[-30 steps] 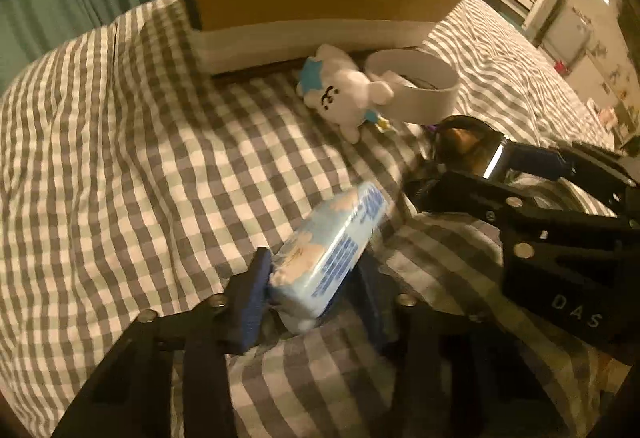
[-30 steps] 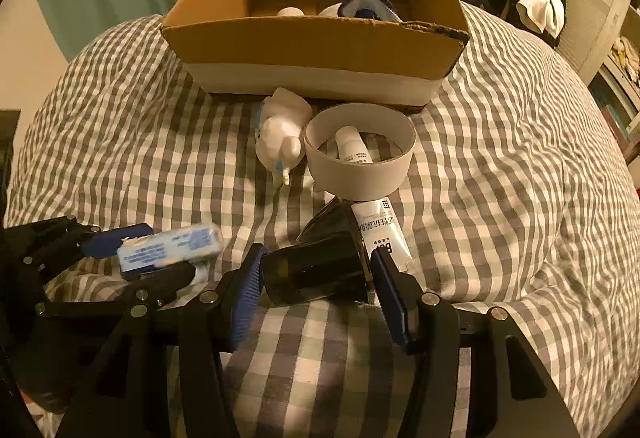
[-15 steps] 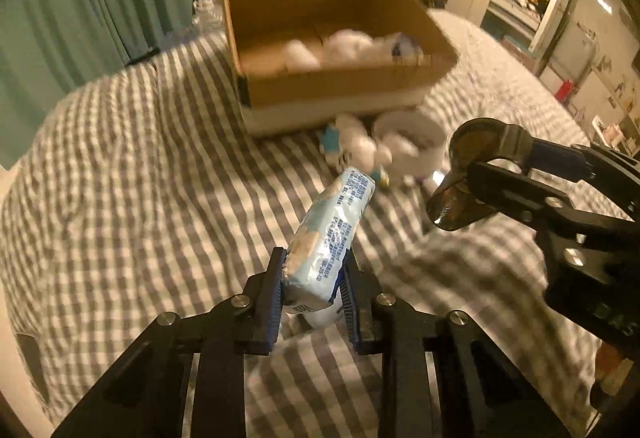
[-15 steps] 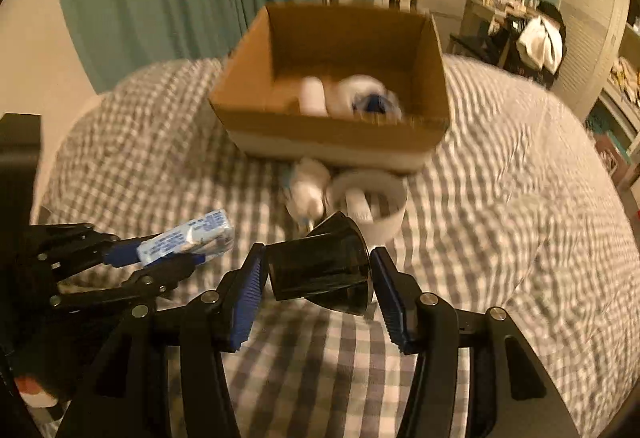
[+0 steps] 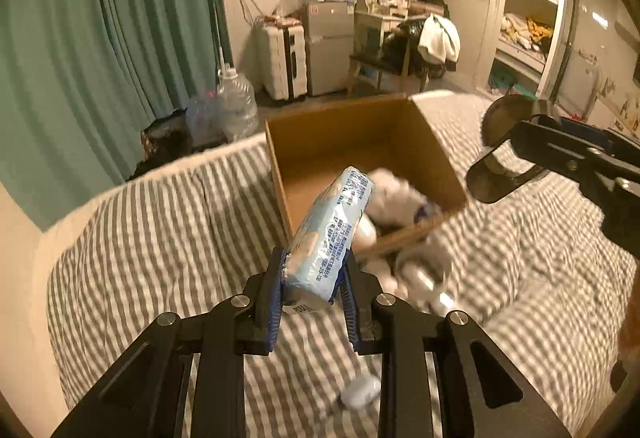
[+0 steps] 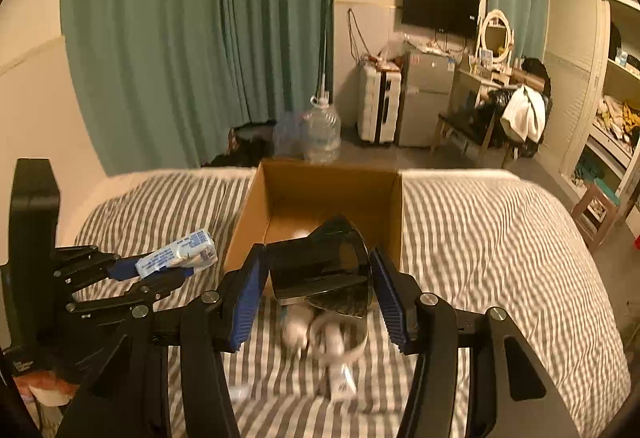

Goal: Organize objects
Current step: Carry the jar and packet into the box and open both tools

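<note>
My left gripper [image 5: 312, 290] is shut on a light blue tissue pack [image 5: 330, 234], held in the air short of an open cardboard box [image 5: 376, 130]. It also shows in the right wrist view [image 6: 160, 270] with the pack [image 6: 176, 254]. My right gripper [image 6: 316, 298] is shut on a dark conical cup [image 6: 324, 270], held above the bed just before the box [image 6: 328, 190]. In the left wrist view the cup [image 5: 500, 158] hangs right of the box. White items lie blurred inside the box.
On the checked bedspread [image 5: 160, 238], below the grippers, lie a white plush toy [image 6: 296, 330], a white ring container [image 6: 340, 334], a tube [image 6: 340, 382] and a small white object [image 5: 360, 390]. Beyond the bed are curtains, water jugs [image 6: 320, 134] and furniture.
Both grippers have risen from the bedspread with their objects and moved toward the box. The box now sits lower in both views and the room beyond shows.
</note>
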The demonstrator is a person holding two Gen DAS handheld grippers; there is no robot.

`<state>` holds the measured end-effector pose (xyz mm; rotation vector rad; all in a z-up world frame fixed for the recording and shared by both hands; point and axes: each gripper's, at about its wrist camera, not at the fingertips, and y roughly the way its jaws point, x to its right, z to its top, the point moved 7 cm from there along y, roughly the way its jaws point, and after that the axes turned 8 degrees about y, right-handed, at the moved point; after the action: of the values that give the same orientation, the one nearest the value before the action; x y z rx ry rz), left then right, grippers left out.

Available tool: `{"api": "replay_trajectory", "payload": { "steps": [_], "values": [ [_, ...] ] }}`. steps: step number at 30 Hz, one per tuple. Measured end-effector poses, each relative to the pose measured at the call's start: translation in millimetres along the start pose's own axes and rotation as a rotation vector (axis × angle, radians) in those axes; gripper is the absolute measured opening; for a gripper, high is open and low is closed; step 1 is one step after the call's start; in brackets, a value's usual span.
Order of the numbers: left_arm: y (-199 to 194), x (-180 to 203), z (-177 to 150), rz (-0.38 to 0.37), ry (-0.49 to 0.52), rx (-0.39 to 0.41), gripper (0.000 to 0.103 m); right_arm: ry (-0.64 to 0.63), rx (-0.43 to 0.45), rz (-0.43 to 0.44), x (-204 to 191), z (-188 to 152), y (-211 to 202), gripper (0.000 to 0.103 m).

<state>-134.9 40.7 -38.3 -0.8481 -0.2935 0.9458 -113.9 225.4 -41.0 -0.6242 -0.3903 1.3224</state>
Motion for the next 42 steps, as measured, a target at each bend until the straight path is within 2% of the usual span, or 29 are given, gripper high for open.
{"api": "replay_trajectory", "payload": {
  "steps": [4,5,6,10,15,20,24,26,27,28,29,30,32,35,39,42],
  "values": [
    [18,-9,38,0.004,0.004,0.021,0.026,0.004,0.026,0.015,2,33,23,0.052],
    [26,-12,48,0.004,0.005,0.024,0.026,0.008,0.028,0.017,3,40,30,0.047],
    [34,-13,55,0.002,0.006,0.023,0.026,0.011,0.03,0.018,5,49,39,0.047],
    [79,-13,74,-0.024,-0.003,0.0,0.026,0.03,0.008,0.0,18,68,85,0.047],
    [133,-6,66,-0.05,0.03,-0.057,0.026,0.085,-0.07,0.0,41,61,151,0.047],
    [164,3,60,-0.071,0.084,-0.076,0.026,0.078,-0.104,-0.029,58,42,185,0.047],
    [169,12,57,-0.069,0.104,-0.069,0.027,0.1,-0.124,-0.025,63,29,200,0.047],
    [167,13,57,-0.067,0.1,-0.064,0.035,0.097,-0.114,-0.011,62,27,198,0.047],
    [166,13,57,-0.073,0.095,-0.063,0.046,0.101,-0.102,-0.002,62,29,195,0.05],
    [162,13,57,-0.084,0.086,-0.063,0.055,0.11,-0.086,0.013,62,31,190,0.055],
    [158,12,56,-0.097,0.07,-0.063,0.074,0.127,-0.062,0.031,62,35,182,0.068],
    [153,11,57,-0.104,0.055,-0.054,0.082,0.139,-0.045,0.043,63,38,176,0.076],
    [137,5,60,-0.113,0.016,-0.023,0.083,0.158,0.003,0.064,65,48,153,0.077],
    [113,-2,62,-0.105,-0.021,-0.02,0.088,0.157,0.045,0.052,67,60,124,0.081],
    [69,-11,64,-0.054,-0.035,0.032,0.096,0.139,0.076,0.047,62,69,81,0.082],
    [35,-15,60,0.002,-0.025,0.07,0.098,0.102,0.087,0.016,57,70,50,0.084]
  ]
}}
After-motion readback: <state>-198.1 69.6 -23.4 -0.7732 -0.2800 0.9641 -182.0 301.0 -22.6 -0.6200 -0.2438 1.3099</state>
